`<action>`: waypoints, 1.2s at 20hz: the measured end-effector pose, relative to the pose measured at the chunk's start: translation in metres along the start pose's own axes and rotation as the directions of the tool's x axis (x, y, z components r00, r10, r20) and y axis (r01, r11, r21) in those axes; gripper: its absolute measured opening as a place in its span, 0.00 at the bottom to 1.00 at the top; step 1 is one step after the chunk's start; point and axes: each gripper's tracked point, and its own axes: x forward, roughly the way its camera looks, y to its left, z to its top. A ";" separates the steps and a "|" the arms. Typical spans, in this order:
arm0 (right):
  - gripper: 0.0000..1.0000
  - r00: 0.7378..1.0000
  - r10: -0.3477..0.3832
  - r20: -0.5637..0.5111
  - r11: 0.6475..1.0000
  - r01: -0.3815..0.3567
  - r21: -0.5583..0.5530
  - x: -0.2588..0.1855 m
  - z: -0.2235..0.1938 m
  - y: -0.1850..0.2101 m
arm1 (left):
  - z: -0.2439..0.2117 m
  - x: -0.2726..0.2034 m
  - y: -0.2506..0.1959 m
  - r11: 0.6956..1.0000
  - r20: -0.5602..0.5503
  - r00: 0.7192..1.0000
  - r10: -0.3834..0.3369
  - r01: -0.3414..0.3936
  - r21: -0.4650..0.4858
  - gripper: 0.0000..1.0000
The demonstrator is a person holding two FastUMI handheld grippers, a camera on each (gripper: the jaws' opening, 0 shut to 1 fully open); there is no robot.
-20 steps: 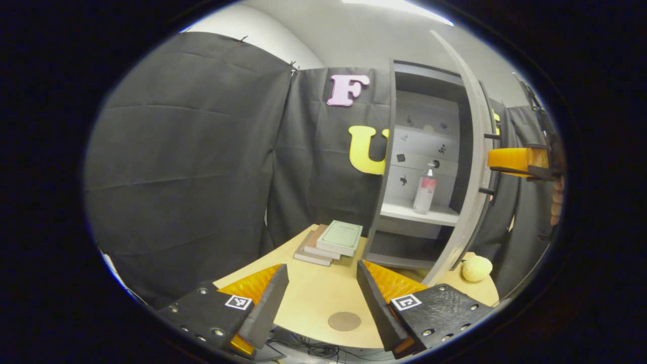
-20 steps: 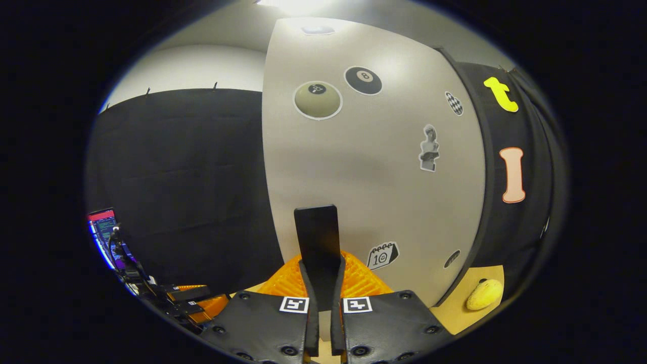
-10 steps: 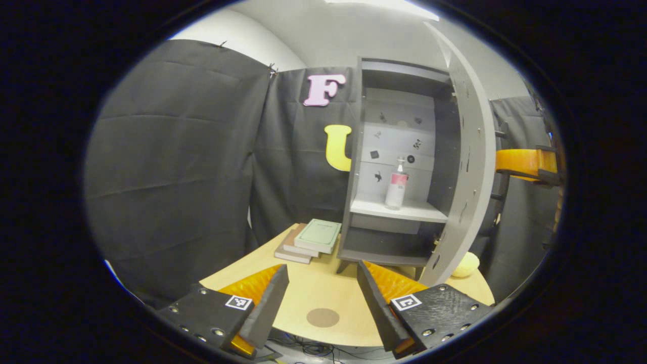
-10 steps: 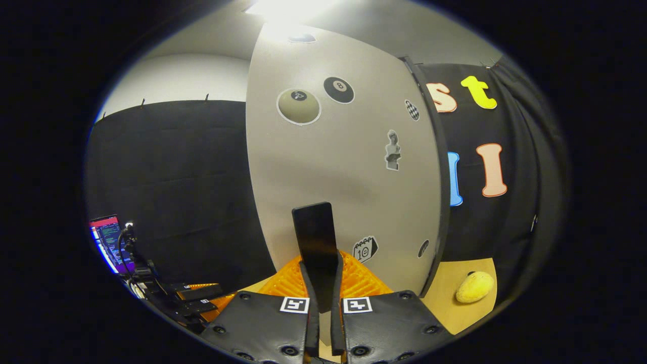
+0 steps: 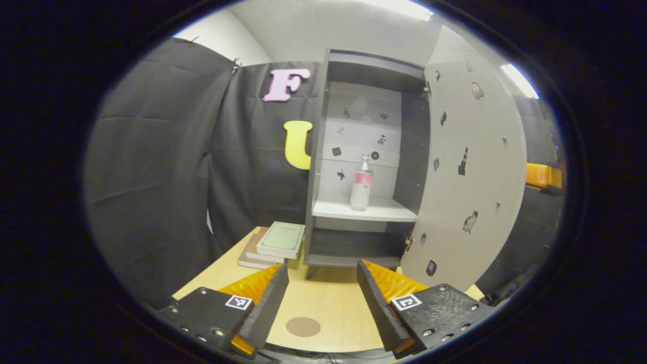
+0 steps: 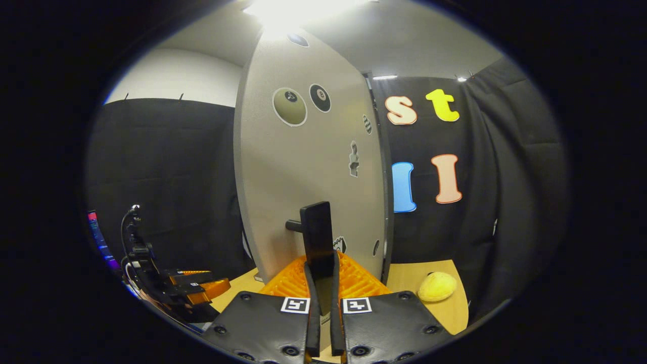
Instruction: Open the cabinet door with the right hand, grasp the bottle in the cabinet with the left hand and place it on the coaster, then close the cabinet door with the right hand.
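Bottle (image 5: 361, 183) on cabinet shelf (image 5: 365, 209); books (image 5: 275, 243) left

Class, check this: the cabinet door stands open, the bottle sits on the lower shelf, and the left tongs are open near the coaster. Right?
Not quite: the left gripper view shows the bottle on the upper shelf, not the lower. The cabinet door is open, and the left tongs are open near the coaster.

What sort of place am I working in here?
Likely a staged test booth, not a real home: black cloth walls, a small cabinet standing on a table, and a monitor rig at the side.
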 end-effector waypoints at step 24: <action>0.05 0.839 -0.544 0.015 0.838 0.541 0.069 -0.105 -0.021 -0.091 | 0.027 0.056 0.081 0.969 -0.005 0.970 -0.244 0.244 0.032 0.84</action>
